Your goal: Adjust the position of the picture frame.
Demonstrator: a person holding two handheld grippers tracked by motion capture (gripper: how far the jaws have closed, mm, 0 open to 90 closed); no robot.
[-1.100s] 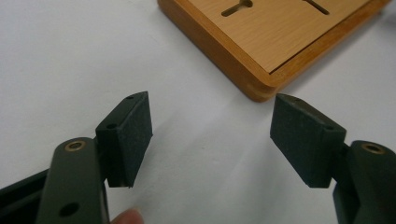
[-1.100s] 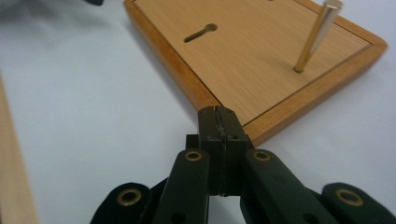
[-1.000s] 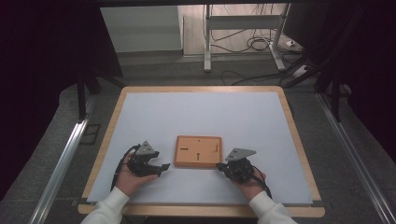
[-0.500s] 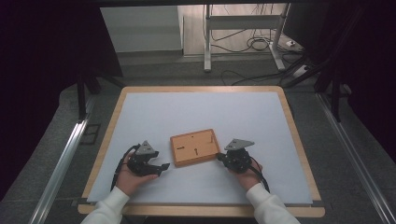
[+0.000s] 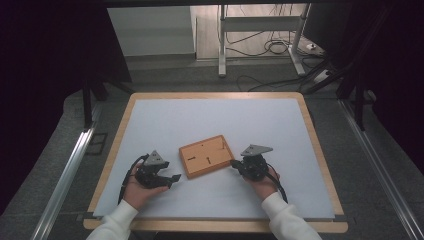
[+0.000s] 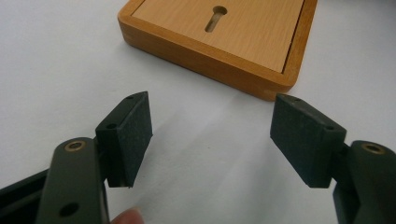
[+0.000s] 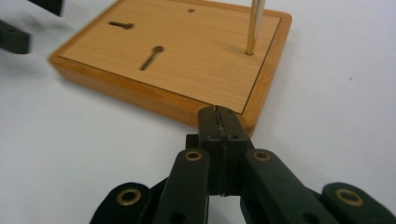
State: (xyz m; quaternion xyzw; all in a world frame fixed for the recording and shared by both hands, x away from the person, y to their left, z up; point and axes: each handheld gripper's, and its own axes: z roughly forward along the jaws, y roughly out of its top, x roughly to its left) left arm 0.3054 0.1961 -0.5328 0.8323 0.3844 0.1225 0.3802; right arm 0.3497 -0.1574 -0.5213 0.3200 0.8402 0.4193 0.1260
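A: Where is the board [image 5: 206,156] for you?

B: It lies flat on the white mat [image 5: 215,120], near your edge of the table, between your two grippers. It's skewed: its long axis runs from near-left up to far-right, so one corner points at each hand.

A: Which hand is nearer?

B: Your right gripper [image 5: 239,167]. Its jaws are pressed together with nothing between them, and in the right gripper view the tip [image 7: 219,122] sits at the board's near corner [image 7: 229,123]. I'd say touching, though the jaws hide the contact, so it may be just short. A thin metal pin [image 7: 254,25] stands upright in the board just beyond that corner.

A: And my left?

B: The left gripper [image 5: 172,178] is spread wide and holds nothing. The board's corner [image 6: 275,88] lies ahead of it and a little right of centre, near but apart, with bare mat between.

A: Anything in the way?

B: Nothing on the mat besides the board. It has keyhole slots [image 7: 152,57] in its face, and the pin is the one thing sticking up, so mind it if your right hand goes over the top. Off the table there are only cables [image 5: 270,47] and a stand's legs [image 5: 260,35] on the floor, well apart.
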